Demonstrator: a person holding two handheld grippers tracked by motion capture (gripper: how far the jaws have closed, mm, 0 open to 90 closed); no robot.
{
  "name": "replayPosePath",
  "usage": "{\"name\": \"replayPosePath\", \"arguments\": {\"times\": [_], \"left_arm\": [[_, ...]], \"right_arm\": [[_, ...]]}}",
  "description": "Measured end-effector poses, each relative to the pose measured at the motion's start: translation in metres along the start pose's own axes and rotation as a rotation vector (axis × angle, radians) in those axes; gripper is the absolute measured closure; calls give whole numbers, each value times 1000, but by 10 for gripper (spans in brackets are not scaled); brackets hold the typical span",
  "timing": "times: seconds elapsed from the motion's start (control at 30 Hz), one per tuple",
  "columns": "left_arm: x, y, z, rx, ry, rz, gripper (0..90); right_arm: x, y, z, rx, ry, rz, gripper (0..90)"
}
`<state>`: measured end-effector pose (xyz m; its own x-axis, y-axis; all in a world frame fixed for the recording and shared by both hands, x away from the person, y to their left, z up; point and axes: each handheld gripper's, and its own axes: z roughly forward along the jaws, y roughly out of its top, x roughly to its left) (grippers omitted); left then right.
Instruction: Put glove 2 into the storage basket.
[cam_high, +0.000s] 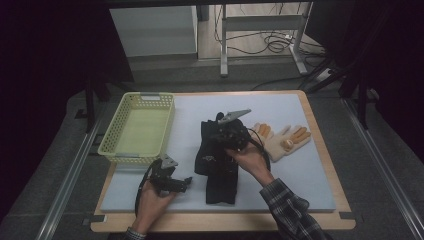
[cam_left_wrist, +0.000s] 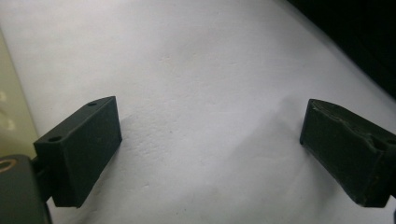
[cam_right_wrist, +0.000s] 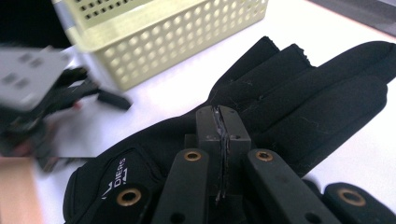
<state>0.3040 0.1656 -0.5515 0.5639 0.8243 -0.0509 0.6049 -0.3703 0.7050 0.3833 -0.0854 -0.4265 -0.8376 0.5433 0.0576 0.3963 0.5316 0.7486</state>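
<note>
**Two grippers: right clamped on black glove, left wide and empty**

Right gripper (cam_right_wrist: 223, 140): jaws pressed together, with a thin fold of the black glove (cam_right_wrist: 299, 98) pinched in the seam between the pads. In the right gripper view the glove's fingers fan out beyond the jaw tips, and white logo lettering shows on the cuff side at lower left. In the high view this gripper (cam_high: 231, 134) sits over the upper end of the glove (cam_high: 220, 172), which lies lengthwise near the middle of the grey mat (cam_high: 300, 185), cuff toward the near edge.

Left gripper (cam_left_wrist: 210, 154): jaws spread wide, nothing between them, just bare mat underneath. It (cam_high: 172, 181) is near the mat's near-left corner, just in front of the basket.

Yellow perforated basket (cam_high: 112, 142) stands at the mat's left edge, toward the far corner. Cream glove with orange fingertips (cam_high: 280, 142) lies flat to the right of the black one, toward the right edge, apart from both grippers.
</note>
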Motion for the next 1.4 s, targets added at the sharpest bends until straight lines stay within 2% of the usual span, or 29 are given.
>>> {"name": "replayPosePath", "arguments": {"times": [0.07,0.2,0.3,0.47,0.5,0.53,0.57,0.6,0.63,0.67,0.7,0.73,0.77,0.87,1.03,1.07,1.1,1.2,1.23,1.3,1.4], "left_arm": [[0,0,0,-1,0,0,56],[0,0,0,-2,-1,-3,57],[0,0,0,-2,0,-3,56],[0,0,0,-2,1,-2,57],[0,0,0,-2,0,-3,56],[0,0,0,-3,1,-4,57],[0,0,0,-2,1,-3,57],[0,0,0,-2,1,-3,57],[0,0,0,-2,1,-2,57],[0,0,0,-2,1,-3,57],[0,0,0,-2,1,-3,57],[0,0,0,-2,1,-3,57],[0,0,0,-4,1,-5,57],[0,0,0,-3,1,-4,57],[0,0,0,3,-2,0,57],[0,0,0,3,-2,0,57],[1,0,-1,1,-8,-3,56],[2,0,-1,-3,-18,-6,55],[2,-2,-3,1,-17,9,58],[3,-4,-5,7,-2,22,61],[6,-6,-7,12,1,11,44]], "right_arm": [[9,-15,-15,18,14,-8,880],[16,-39,-24,47,32,-23,879],[17,-56,-21,63,30,-23,879],[13,-72,-9,64,44,2,877],[12,-77,-1,63,48,19,871],[13,-79,2,70,39,16,862],[14,-82,7,80,6,4,846],[15,-85,10,80,0,3,793],[15,-85,10,80,0,3,793],[15,-86,11,75,7,8,708],[15,-87,8,67,1,7,620],[15,-87,8,67,1,7,620],[13,-87,-2,45,-4,5,586],[8,-92,-19,35,-15,3,620],[3,-117,-34,54,-7,13,864],[3,-117,-34,54,-7,13,864],[4,-132,-35,69,9,16,885],[11,-147,-30,80,40,16,885],[13,-150,-27,83,51,11,885],[19,-153,-22,86,67,-4,885],[25,-152,-14,79,75,-13,884]]}}
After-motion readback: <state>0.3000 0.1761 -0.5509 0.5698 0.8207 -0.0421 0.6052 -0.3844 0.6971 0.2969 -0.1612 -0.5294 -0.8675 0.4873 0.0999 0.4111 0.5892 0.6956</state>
